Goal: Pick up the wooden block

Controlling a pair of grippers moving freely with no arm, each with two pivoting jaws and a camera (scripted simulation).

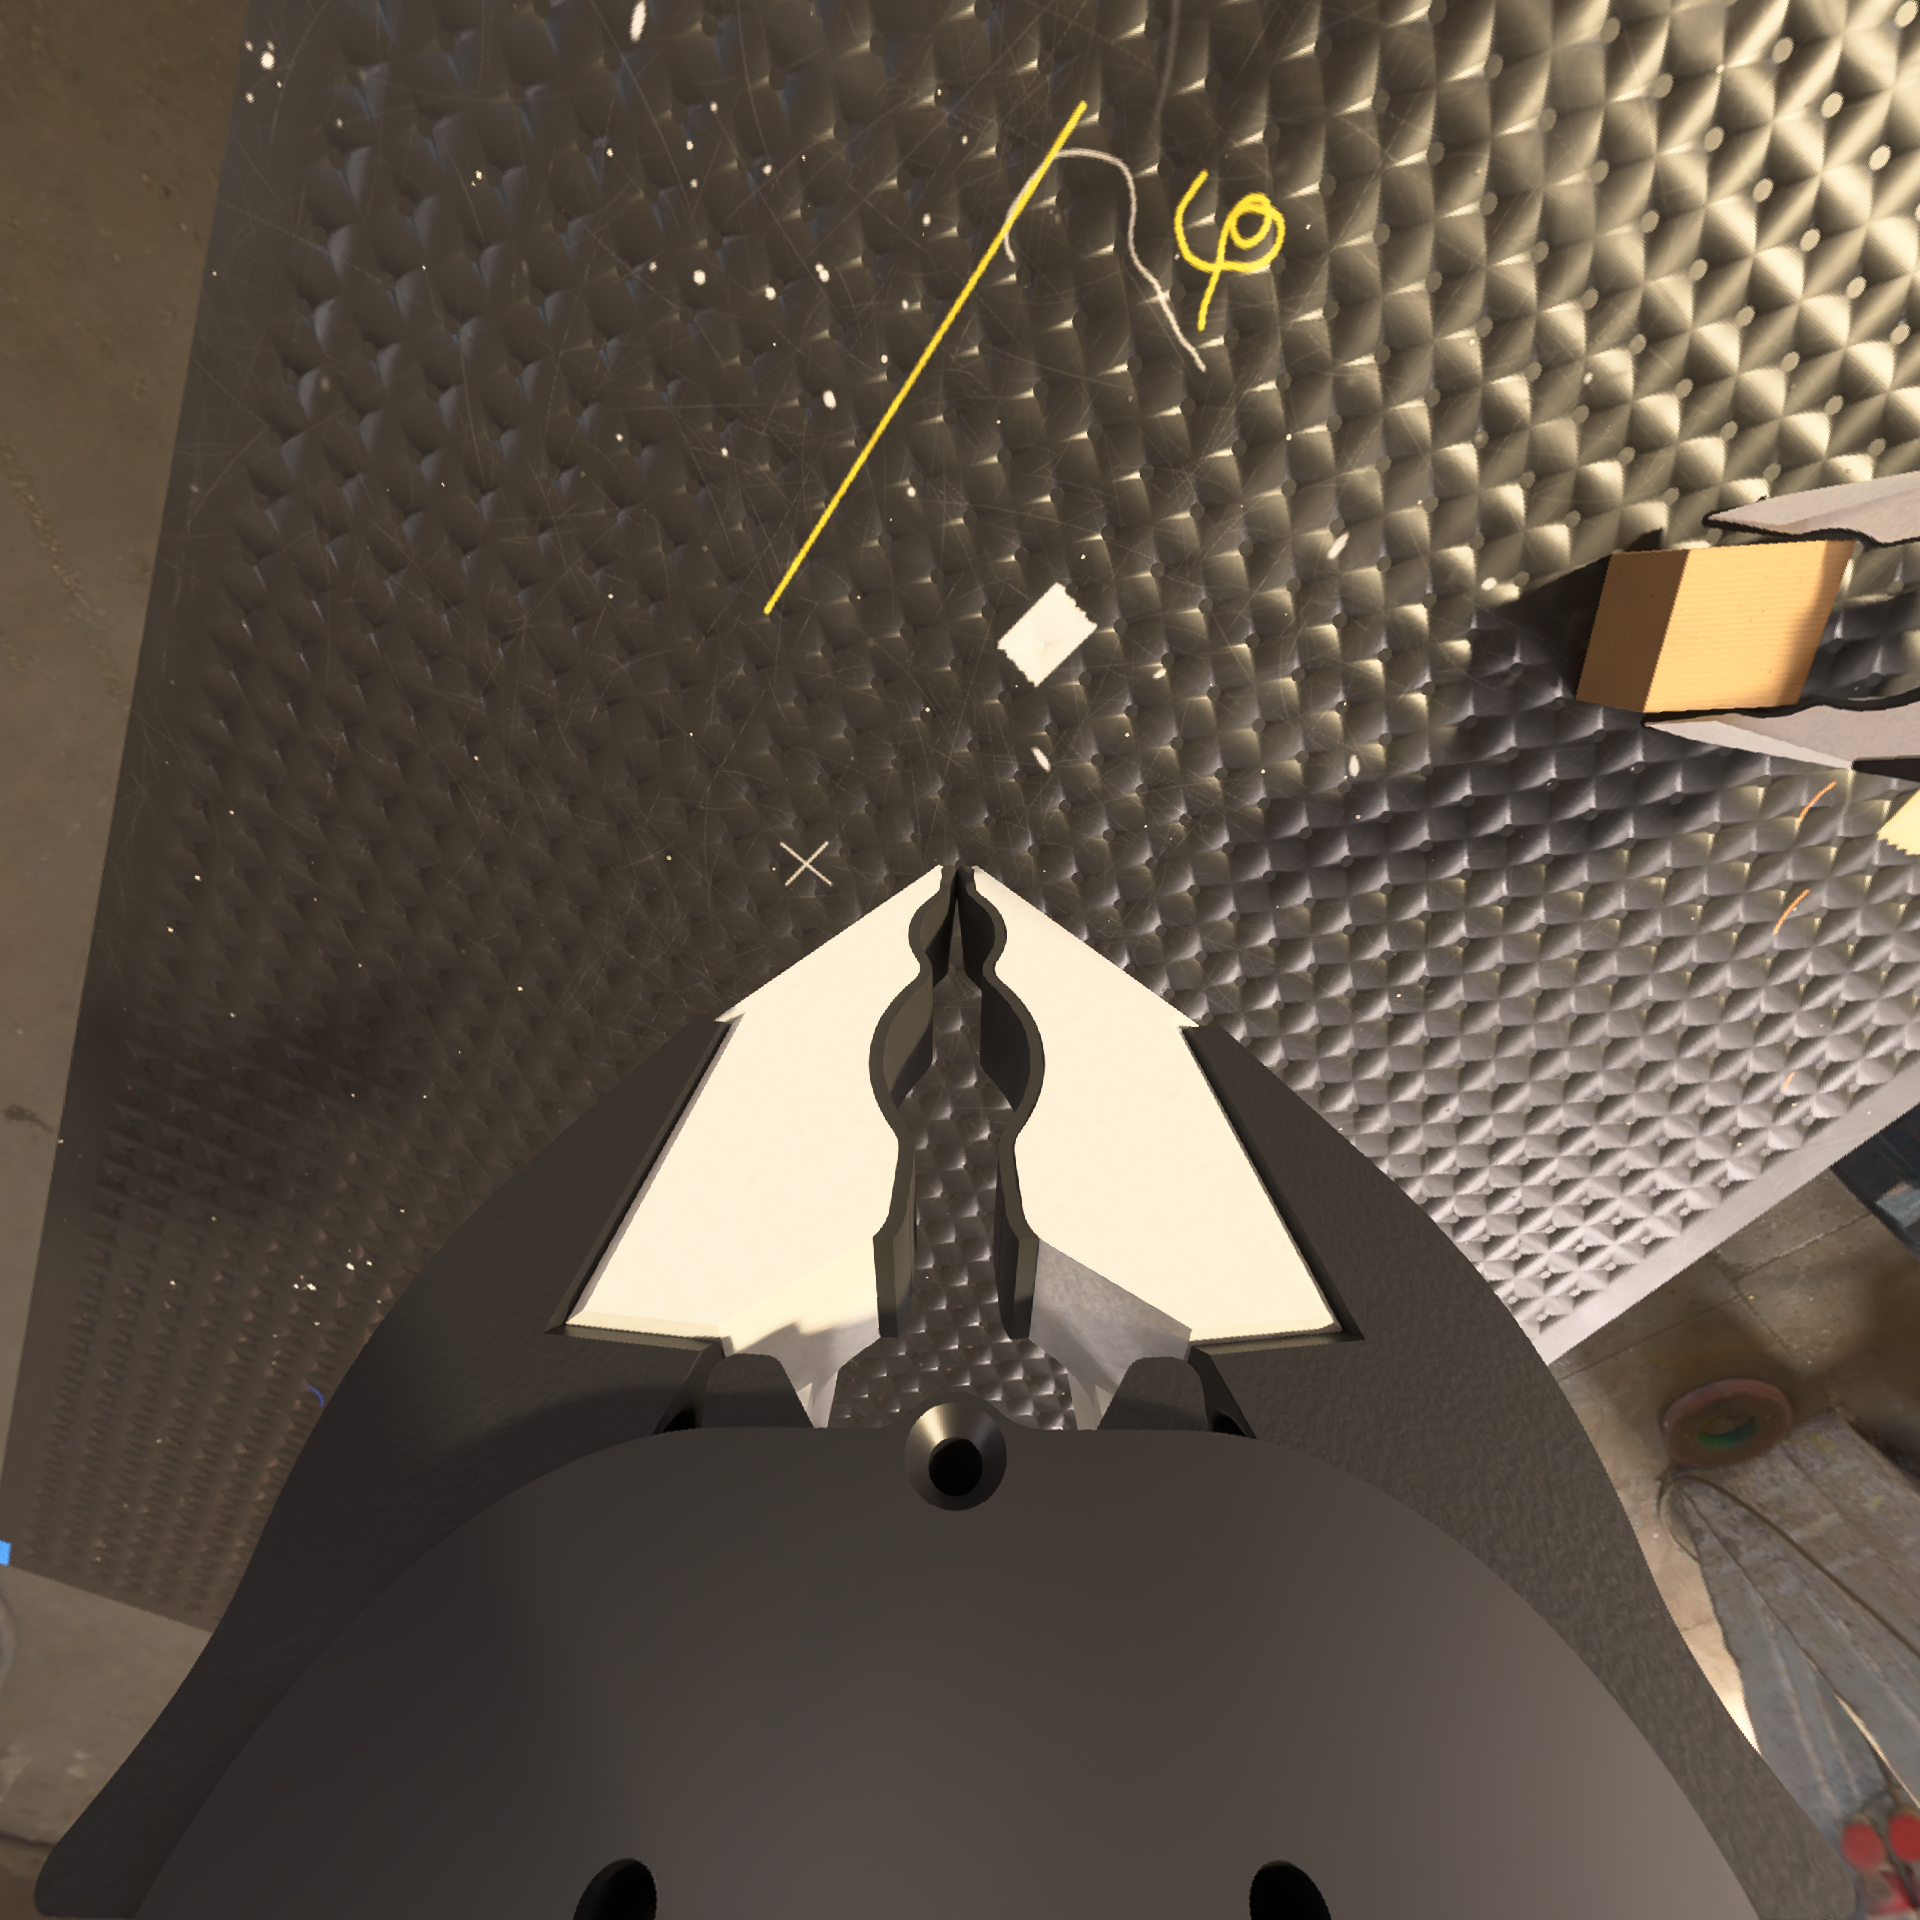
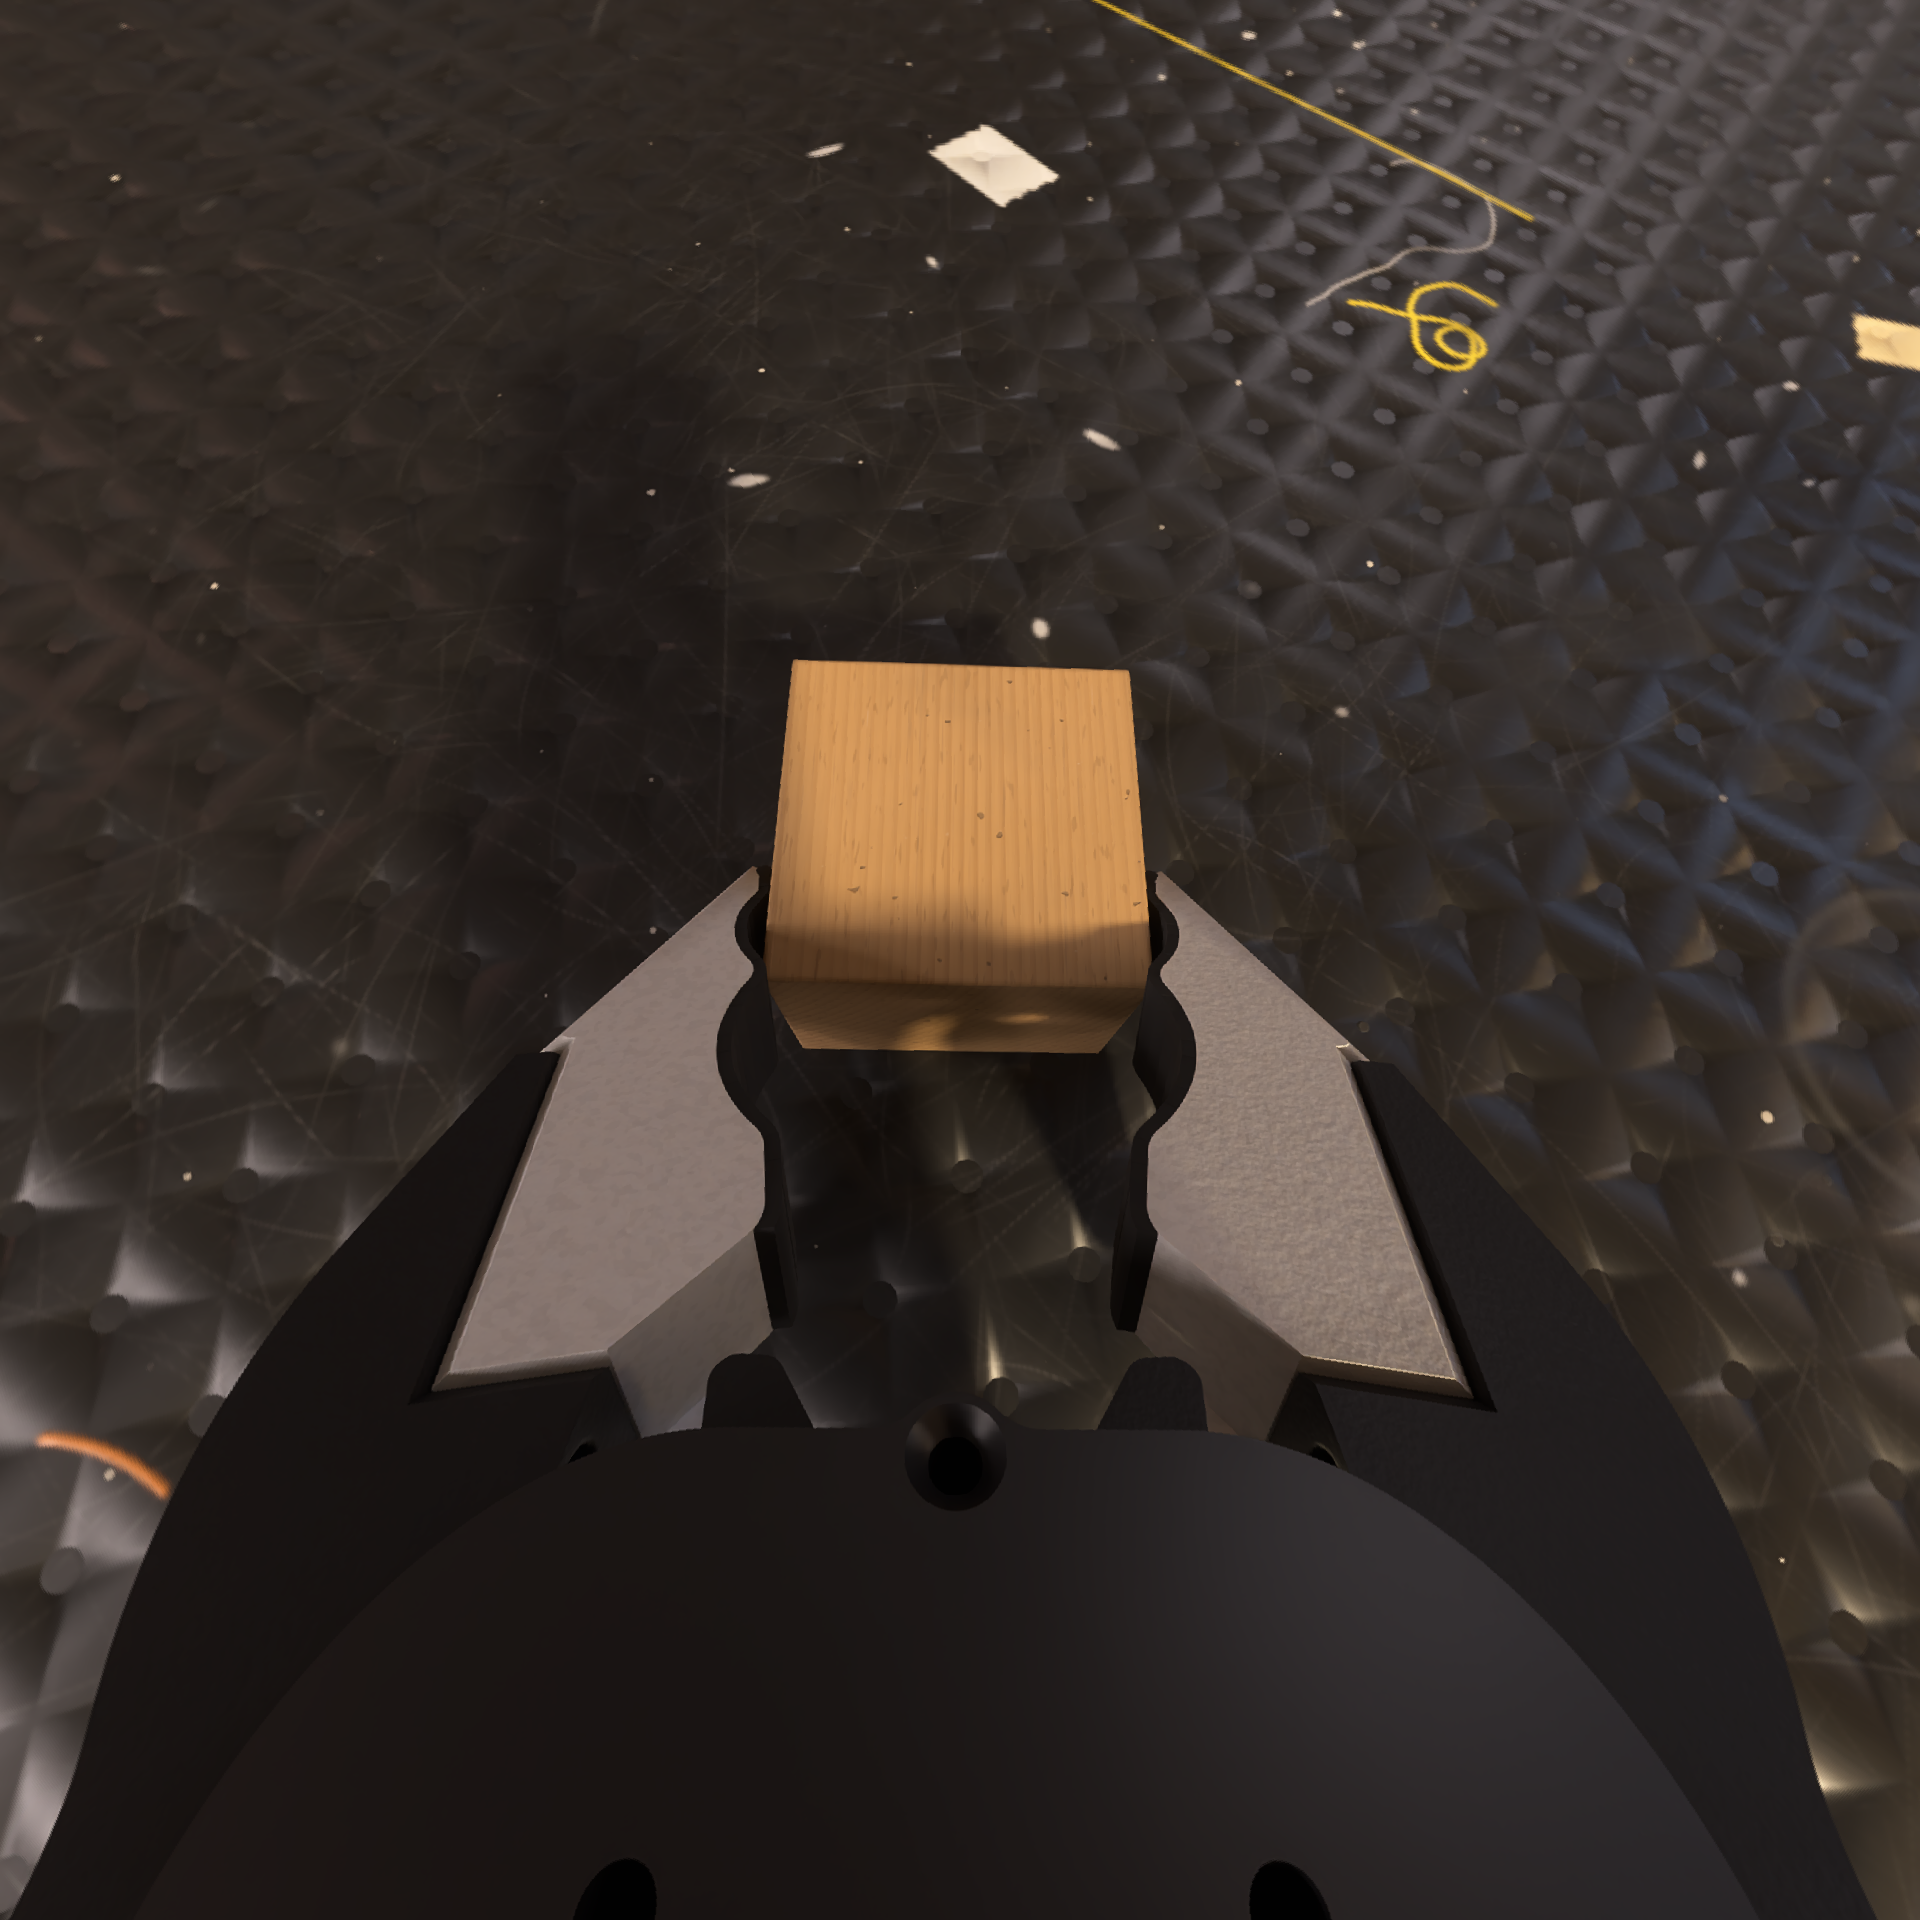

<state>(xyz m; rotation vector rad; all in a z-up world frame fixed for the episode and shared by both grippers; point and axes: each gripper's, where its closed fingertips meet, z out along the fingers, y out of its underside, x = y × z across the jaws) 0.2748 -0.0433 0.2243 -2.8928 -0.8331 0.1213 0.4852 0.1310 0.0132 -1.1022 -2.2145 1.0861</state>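
The wooden block (image 2: 956,852) is a light brown cube held between the fingertips of my right gripper (image 2: 956,914), which is shut on its two sides. The block's shadow on the patterned metal table (image 2: 416,623) lies apart from it, so it looks raised above the surface. In the left wrist view the block (image 1: 1714,634) shows at the right edge, clamped between the right gripper's grey fingers (image 1: 1787,525). My left gripper (image 1: 954,883) is shut and empty, its tips touching, over the table (image 1: 520,520), well left of the block.
The metal table bears a yellow line (image 1: 925,358), a yellow scribble (image 1: 1226,244), a small white patch (image 1: 1049,634) and a chalk cross (image 1: 807,864). The table's edge (image 1: 1662,1299) runs at the lower right, with floor clutter (image 1: 1766,1558) beyond. A wall (image 1: 83,520) stands at the left.
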